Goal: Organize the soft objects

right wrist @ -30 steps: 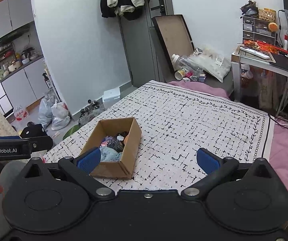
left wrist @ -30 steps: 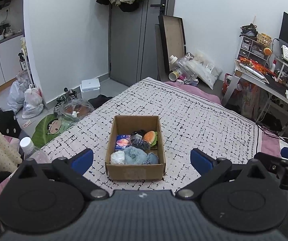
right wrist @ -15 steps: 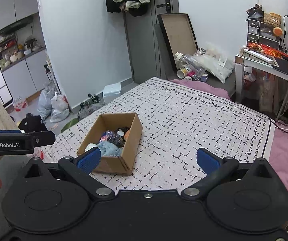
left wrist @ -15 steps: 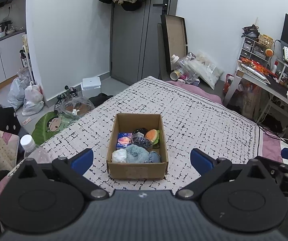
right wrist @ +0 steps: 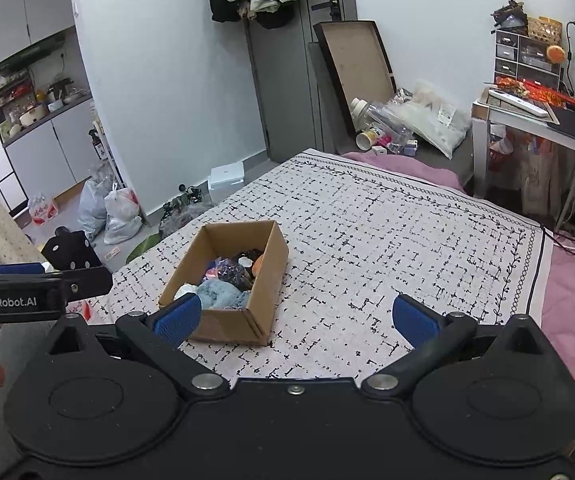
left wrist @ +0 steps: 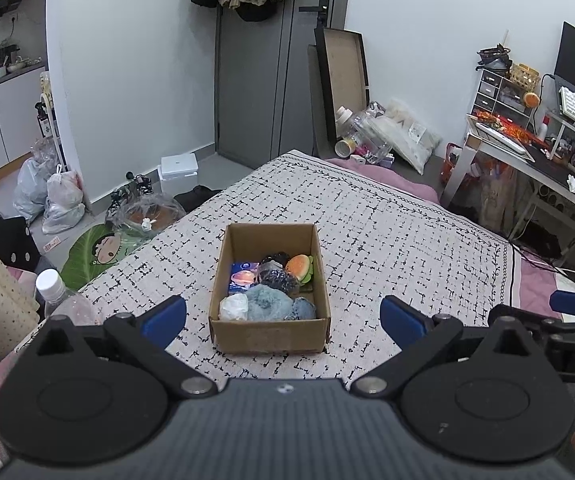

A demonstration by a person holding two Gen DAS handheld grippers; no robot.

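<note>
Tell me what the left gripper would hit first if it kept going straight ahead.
Probably the box on the bed: it sits centred ahead of the open left gripper, near wall first. Depth is unclear, so it could pass above into the soft items.

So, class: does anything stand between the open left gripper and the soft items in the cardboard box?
Nothing visible does. The left gripper is open above the bedspread, with the cardboard box straight ahead, open-topped, and the blue fluffy item exposed near its front wall.

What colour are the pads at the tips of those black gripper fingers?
Blue, on both the left gripper and right gripper; the right wrist view shows them best.
</note>
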